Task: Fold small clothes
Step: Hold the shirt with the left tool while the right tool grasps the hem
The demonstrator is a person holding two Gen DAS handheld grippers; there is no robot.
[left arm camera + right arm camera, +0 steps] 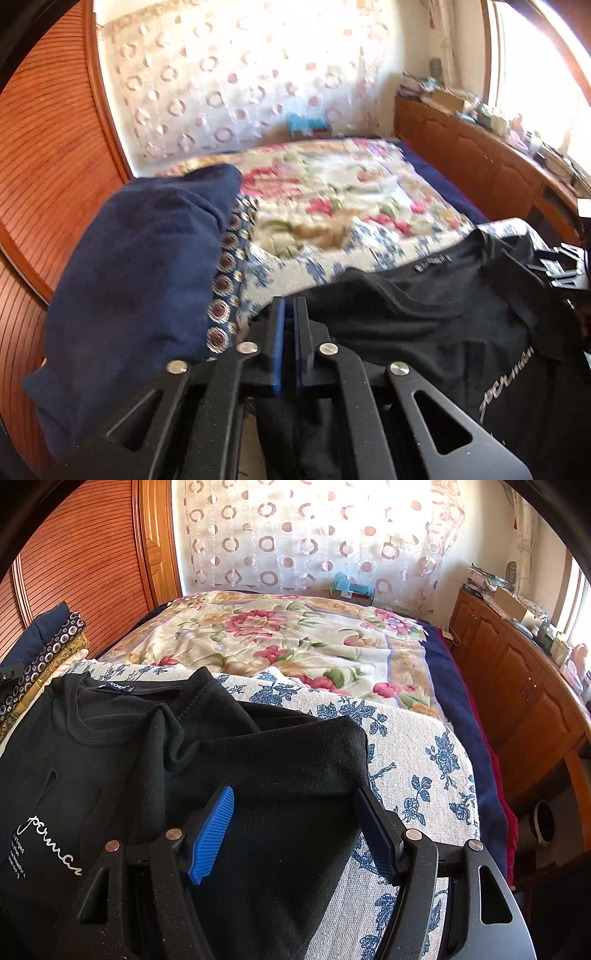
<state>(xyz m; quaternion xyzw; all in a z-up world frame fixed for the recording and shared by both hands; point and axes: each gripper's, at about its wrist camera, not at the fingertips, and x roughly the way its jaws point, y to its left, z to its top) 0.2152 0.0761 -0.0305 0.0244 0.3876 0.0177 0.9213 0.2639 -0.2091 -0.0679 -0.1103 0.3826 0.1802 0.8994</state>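
Observation:
A black T-shirt [122,746] with white script print lies on a blue-flowered white cloth [417,746] on the bed. Its right sleeve side is folded over the body. My right gripper [295,805] is open just above that folded part, its blue pads apart and empty. In the left wrist view the same T-shirt [436,325] shows with its collar label up. My left gripper [291,306] is shut at the shirt's left edge; I cannot tell whether fabric is pinched between its pads.
A stack of folded clothes, navy on top [140,266], sits left of the shirt; it also shows in the right wrist view [48,642]. A floral quilt [288,635] covers the bed beyond. A wooden cabinet [517,686] runs along the right, a wardrobe [85,565] on the left.

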